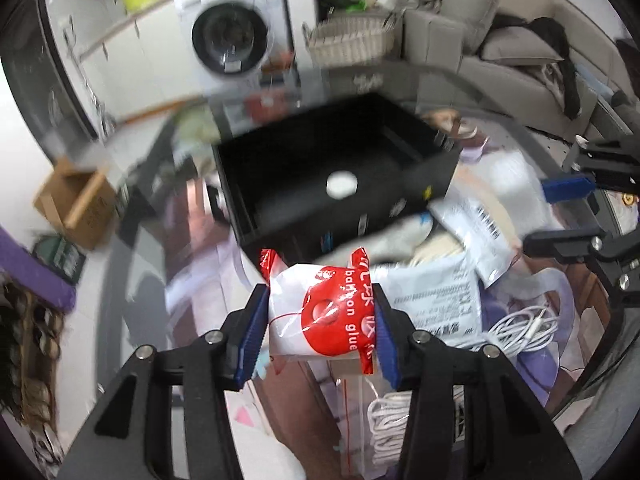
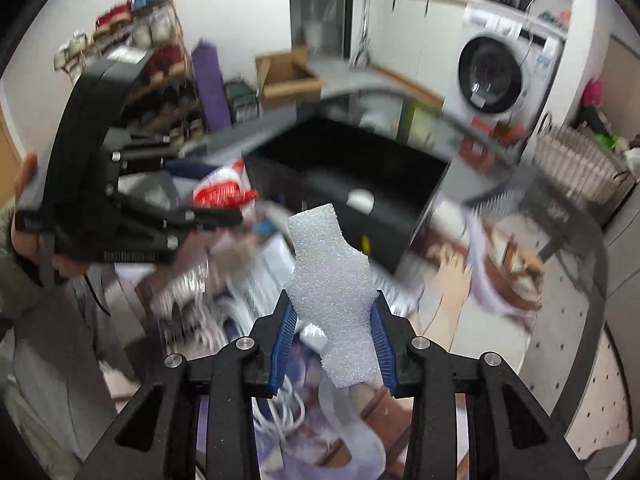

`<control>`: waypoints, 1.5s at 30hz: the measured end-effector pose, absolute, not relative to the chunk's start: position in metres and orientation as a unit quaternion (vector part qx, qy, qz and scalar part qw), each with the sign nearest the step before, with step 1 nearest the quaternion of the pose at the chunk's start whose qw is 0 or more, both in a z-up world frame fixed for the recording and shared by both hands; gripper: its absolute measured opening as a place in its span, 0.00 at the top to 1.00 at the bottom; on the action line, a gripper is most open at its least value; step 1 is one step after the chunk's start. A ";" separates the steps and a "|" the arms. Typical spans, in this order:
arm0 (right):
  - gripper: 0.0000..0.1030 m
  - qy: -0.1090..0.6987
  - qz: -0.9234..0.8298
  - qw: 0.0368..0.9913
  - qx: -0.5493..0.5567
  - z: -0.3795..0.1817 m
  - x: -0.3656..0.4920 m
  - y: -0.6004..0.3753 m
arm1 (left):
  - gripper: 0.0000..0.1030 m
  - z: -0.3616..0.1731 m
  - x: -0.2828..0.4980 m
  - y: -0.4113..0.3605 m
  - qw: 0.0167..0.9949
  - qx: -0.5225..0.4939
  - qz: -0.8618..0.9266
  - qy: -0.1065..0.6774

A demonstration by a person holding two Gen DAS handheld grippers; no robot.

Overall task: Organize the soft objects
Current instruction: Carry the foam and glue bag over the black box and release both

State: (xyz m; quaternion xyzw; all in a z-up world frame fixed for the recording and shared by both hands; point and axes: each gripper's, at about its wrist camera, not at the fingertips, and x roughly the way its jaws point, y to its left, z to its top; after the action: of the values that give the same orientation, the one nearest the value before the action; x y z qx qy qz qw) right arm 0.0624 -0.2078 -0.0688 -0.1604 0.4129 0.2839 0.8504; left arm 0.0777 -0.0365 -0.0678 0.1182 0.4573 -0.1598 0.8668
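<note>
Work surface and room, seen from both wrist cameras. The left gripper [image 1: 320,312] was clamped on a red-and-white plastic packet [image 1: 320,316] printed "balloon glue", its blue pads [image 1: 252,340] pressing both sides. The right gripper [image 2: 334,336] was clamped on a white foam piece [image 2: 332,280] that stood up between its pads. Both items were held above the cluttered glass tabletop [image 2: 580,400], in front of an open black box [image 1: 340,168]. A small white round object [image 1: 341,185] lay inside the box. Just before the box lay grey mailer bags [image 1: 440,300] and coiled white cables [image 1: 524,328]. Behind the box stood a washing machine [image 1: 232,36], a white wicker basket [image 1: 352,40] and a grey sofa [image 1: 500,52]; a cardboard carton [image 1: 76,204] sat on the floor to its left.
</note>
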 end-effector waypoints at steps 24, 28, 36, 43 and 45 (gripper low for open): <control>0.64 0.096 0.246 0.963 -0.056 0.013 -0.009 -0.212 | 0.53 0.028 0.008 0.019 0.981 0.053 -0.133 0.129; 0.64 0.095 0.243 0.964 -0.048 0.017 -0.003 -0.216 | 0.53 0.030 0.010 0.020 0.982 0.050 -0.131 0.127; 0.64 0.088 0.240 0.964 -0.069 0.015 0.015 -0.197 | 0.53 0.036 0.032 0.017 0.983 0.023 -0.126 0.134; 0.64 0.089 0.228 0.967 -0.068 0.020 0.056 -0.178 | 0.53 0.040 0.065 0.015 0.984 0.002 -0.111 0.140; 0.64 0.089 0.222 0.969 -0.069 0.022 0.070 -0.173 | 0.53 0.041 0.074 0.012 0.984 -0.001 -0.110 0.138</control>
State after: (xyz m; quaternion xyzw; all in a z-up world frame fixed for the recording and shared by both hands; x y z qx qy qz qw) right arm 0.0702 -0.1725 0.0218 -0.0690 0.0892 0.2218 0.9686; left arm 0.0737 0.0116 0.0414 -0.0014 0.1384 -0.1097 0.9843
